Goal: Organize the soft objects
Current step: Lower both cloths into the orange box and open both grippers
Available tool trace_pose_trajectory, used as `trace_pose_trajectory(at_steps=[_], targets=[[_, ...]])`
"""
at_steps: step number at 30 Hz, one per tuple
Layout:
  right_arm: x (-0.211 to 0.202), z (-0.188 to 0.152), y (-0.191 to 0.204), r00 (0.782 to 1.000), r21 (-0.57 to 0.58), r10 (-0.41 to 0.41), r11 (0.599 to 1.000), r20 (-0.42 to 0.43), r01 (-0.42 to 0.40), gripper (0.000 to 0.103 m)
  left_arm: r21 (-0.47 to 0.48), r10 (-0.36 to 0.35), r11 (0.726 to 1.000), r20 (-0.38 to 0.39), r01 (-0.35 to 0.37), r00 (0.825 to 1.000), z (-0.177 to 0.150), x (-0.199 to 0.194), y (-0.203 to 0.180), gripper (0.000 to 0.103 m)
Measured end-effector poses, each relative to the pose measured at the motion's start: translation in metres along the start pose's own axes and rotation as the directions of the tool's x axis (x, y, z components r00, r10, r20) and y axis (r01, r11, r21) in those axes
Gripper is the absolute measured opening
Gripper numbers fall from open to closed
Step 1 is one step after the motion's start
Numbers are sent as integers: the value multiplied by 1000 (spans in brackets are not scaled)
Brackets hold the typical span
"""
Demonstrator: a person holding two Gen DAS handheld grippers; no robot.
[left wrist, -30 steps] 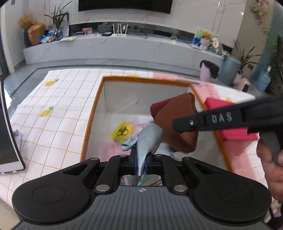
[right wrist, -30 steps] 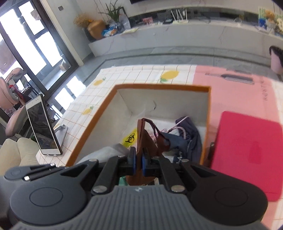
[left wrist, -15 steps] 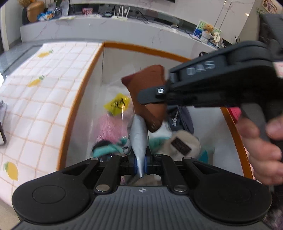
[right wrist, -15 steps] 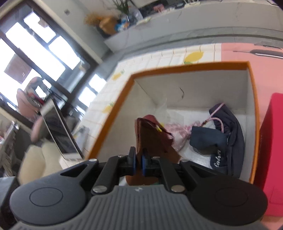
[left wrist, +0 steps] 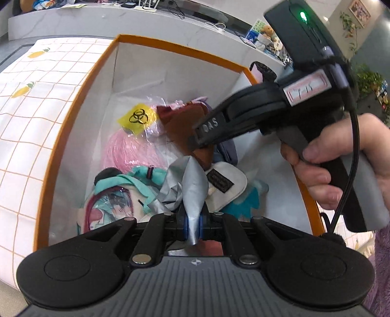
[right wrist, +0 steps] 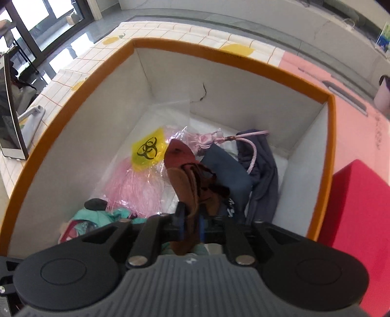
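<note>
Both grippers down inside orange-rimmed box [right wrist: 329, 156]. Left gripper [left wrist: 192, 222] clamped tight on silver-grey cloth [left wrist: 193, 187], hanging over pile. Right gripper [right wrist: 190, 223] jaws opening, brown pouch [right wrist: 192, 185] between pads, sagging onto pink tinsel bag [right wrist: 136, 185], navy clothes.

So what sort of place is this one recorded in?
Most likely a home living room: a long marble-look counter with clutter, potted plants, and a fruit-print tablecloth under an orange-rimmed storage box.
</note>
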State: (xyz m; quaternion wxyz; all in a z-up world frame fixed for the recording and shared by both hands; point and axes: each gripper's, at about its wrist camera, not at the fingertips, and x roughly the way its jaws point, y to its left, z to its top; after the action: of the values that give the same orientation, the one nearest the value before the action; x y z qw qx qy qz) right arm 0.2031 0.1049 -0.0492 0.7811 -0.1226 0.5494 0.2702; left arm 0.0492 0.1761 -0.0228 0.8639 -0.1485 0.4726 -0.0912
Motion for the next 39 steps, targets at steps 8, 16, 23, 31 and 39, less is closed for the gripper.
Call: trace_pose_trajectory(at_steps=[8, 16, 23, 31, 39], targets=[[-20, -12, 7, 999, -68, -24, 997, 45, 27, 40, 7, -8, 1000, -9, 9, 1000, 2, 2, -3, 9], [-71, -18, 2, 976, -84, 16, 996, 218, 3, 65, 31, -40, 999, 9, 40, 999, 4, 3, -2, 29], [-94, -34, -12, 971, -50, 18, 999, 240, -6, 65, 44, -87, 996, 115, 82, 990, -5, -12, -11, 85], [-108, -53, -25, 968, -34, 31, 999, 249, -24, 72, 14, -39, 999, 196, 37, 980, -2, -15, -11, 97], [-122, -64, -37, 952, -4, 51, 999, 301, -53, 96, 17, 10, 1000, 193, -13, 981, -3, -16, -10, 97]])
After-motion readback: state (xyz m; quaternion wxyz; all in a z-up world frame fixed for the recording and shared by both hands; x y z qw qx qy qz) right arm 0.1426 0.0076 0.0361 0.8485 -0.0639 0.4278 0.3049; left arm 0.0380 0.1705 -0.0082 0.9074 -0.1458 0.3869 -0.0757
